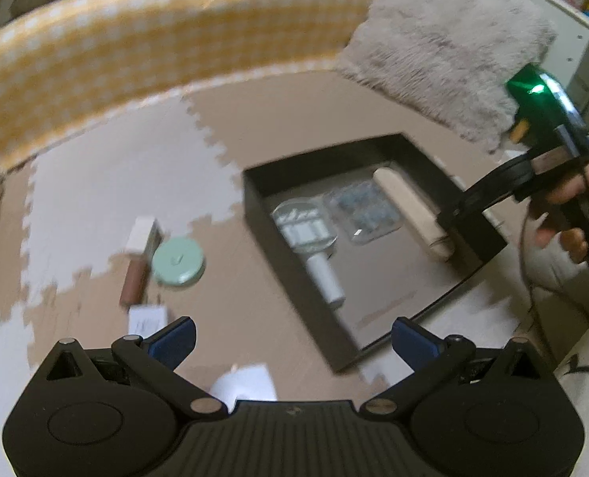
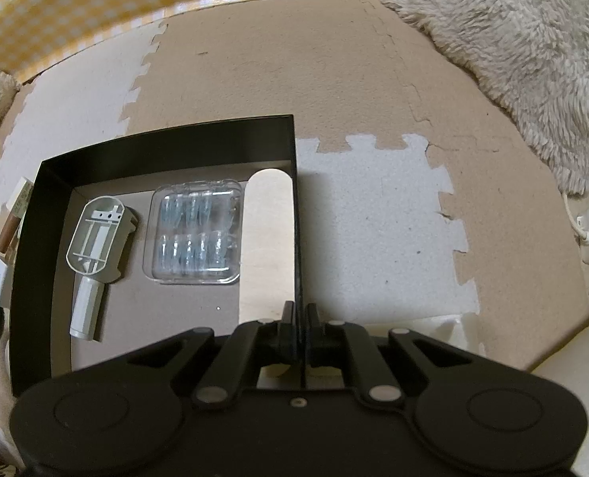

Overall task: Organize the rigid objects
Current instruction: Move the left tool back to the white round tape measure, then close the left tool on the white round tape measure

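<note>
Three things are already lying inside the black box [image 2: 167, 147]: a white handled piece with a clear oval head [image 2: 95, 238], a clear blister pack [image 2: 195, 234] and a beige flat-ended stick [image 2: 268, 238] running along the right wall. The right gripper [image 2: 300, 330] is pinching that right wall between its clenched jaws, seemingly steadying the box on the foam floor mat [image 2: 373, 218]. The left gripper [image 1: 292, 342] is hovering with its jaws spread wide and nothing between them, its blue pads [image 1: 175, 342] showing.

Left of the box, several items are waiting on the mat: a mint-green round disc [image 1: 178, 262], a brown tube with a white cap [image 1: 139, 262] just beside it, and a small white packet [image 1: 147, 320] nearer the camera. Judging by this, the step in hand is fetching one of these. Doing it well probably means swinging the open jaws left, centring them over a single piece, and closing across its narrow width so the neighbours are not being nudged. The disc looks flat and smooth, so gripping it by its edges could be slippery.
</note>
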